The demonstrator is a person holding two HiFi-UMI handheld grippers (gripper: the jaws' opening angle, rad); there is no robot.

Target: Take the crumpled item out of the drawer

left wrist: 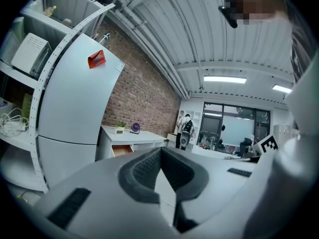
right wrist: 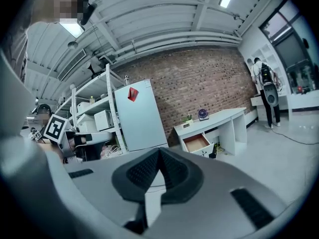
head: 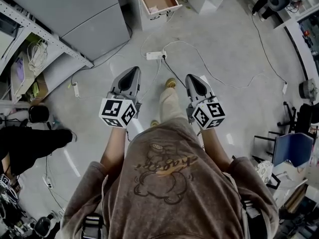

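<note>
The open drawer (head: 158,0) of a white desk unit lies far ahead across the floor, its brown inside showing. A small pale crumpled item (head: 153,8) rests in its near left corner. My left gripper (head: 132,70) and right gripper (head: 191,77) are held side by side at waist height, pointing toward the drawer and well short of it. Both have their jaws together with nothing between them. In the left gripper view the drawer (left wrist: 121,150) shows small beyond the left gripper (left wrist: 160,151). The right gripper view has the drawer (right wrist: 196,143) past the right gripper (right wrist: 159,151).
A grey refrigerator (head: 92,21) and a metal shelf rack (head: 30,59) stand to the left. A power strip (head: 155,55) and cables cross the floor ahead. A blue chair (head: 291,148) is at the right. A person with a backpack (right wrist: 264,91) stands far off.
</note>
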